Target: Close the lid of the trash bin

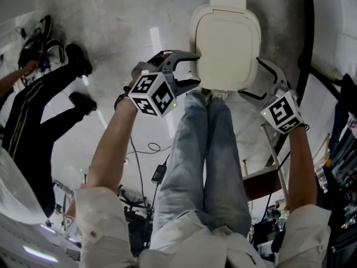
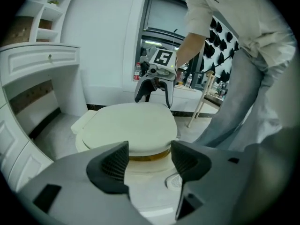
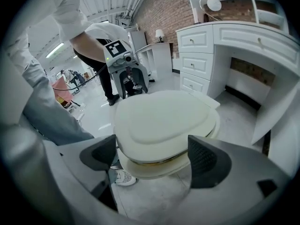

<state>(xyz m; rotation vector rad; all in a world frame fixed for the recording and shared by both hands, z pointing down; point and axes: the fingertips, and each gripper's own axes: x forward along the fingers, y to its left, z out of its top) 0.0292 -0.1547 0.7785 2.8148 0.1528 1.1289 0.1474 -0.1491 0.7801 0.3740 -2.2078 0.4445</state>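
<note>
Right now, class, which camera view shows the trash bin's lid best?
The right gripper view: the lid is large, top and edge plain. The head view shows only its top; the left gripper view shows it more edge-on.

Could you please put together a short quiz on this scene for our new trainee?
1. True or false: the lid of the trash bin stands raised upright.
2. Whose jaws stand apart? A: left gripper only; B: right gripper only; C: both.
3. In the right gripper view, what white thing rests on the floor beside the bin's base?
Key: 1 false, it lies down on the bin; 2 C; 3 a shoe.
</note>
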